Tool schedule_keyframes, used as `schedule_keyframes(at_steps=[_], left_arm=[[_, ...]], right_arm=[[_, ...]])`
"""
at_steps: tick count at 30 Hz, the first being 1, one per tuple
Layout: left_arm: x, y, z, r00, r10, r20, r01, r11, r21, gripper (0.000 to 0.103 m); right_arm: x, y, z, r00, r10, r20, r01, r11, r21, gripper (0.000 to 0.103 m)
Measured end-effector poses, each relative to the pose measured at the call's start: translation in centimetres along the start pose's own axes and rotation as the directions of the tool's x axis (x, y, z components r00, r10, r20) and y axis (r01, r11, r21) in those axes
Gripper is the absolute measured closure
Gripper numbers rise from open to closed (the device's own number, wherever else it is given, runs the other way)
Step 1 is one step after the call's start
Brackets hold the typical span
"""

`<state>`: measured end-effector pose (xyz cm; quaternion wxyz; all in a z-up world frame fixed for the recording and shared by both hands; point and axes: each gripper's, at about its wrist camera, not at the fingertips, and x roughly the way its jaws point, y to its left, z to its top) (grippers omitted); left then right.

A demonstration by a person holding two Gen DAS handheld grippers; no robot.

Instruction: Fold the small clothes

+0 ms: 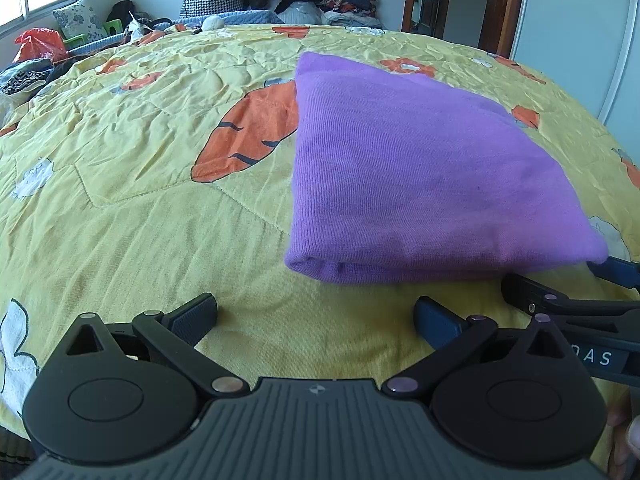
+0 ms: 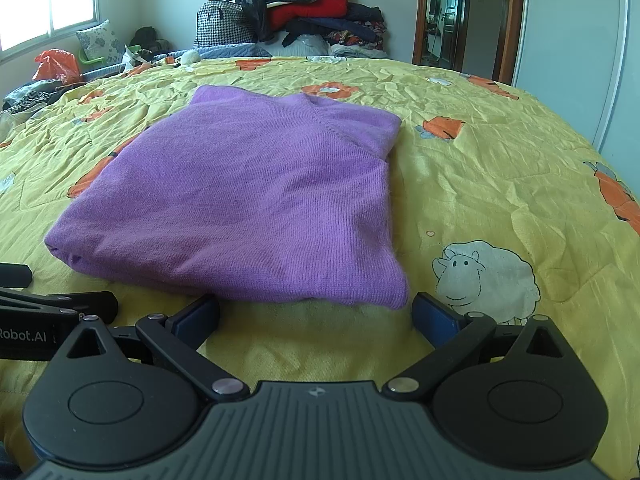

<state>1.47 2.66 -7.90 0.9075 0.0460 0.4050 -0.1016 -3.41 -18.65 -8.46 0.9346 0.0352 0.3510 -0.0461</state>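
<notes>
Left claw and right claw — both spread wide, low over bedspread, folded purple sweater ahead

Reads "Robot.AI" on left claw; partly cut "DAS" on right claw

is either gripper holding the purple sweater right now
No: the left gripper and right gripper both stand open just short of the folded purple sweater, gripping nothing.

quilt: yellow quilt, carrot and sheep print
far end: clothes pile, houndstooth bag
left: orange bag, window
</notes>
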Motion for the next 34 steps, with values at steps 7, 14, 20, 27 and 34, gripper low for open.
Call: schedule_keyframes(at_steps=[7, 14, 20, 27, 34], left_arm=[[-0.01, 0.0, -0.01, 1.0, 0.0, 0.0, 0.0, 1.0, 0.0, 0.0], [0.0, 0.0, -0.01, 1.0, 0.0, 0.0, 0.0, 1.0, 0.0, 0.0], [0.0, -0.01, -0.02, 1.0, 0.0, 0.0, 0.0, 1.0, 0.0, 0.0], [-0.01, -0.02, -0.03, 1.0, 0.001, 0.001, -0.001, 1.0, 0.0, 0.0], [-0.12, -0.02, 0.0, 1.0, -0.003, 0.012, 0.003, 1.0, 0.003, 0.0]], right_arm=[[-0.01, 0.01, -0.02, 1.0, 0.0, 0.0, 0.0, 1.0, 0.0, 0.0], [0.0, 0.01, -0.02, 1.0, 0.0, 0.0, 0.0, 1.0, 0.0, 0.0], [0.01, 0.01, -0.02, 1.0, 0.0, 0.0, 0.0, 1.0, 0.0, 0.0], [0.01, 0.01, -0.01, 1.0, 0.0, 0.001, 0.0, 1.0, 0.0, 0.0], [-0.01, 0.06, -0.04, 1.0, 0.0, 0.001, 0.0, 1.0, 0.0, 0.0]])
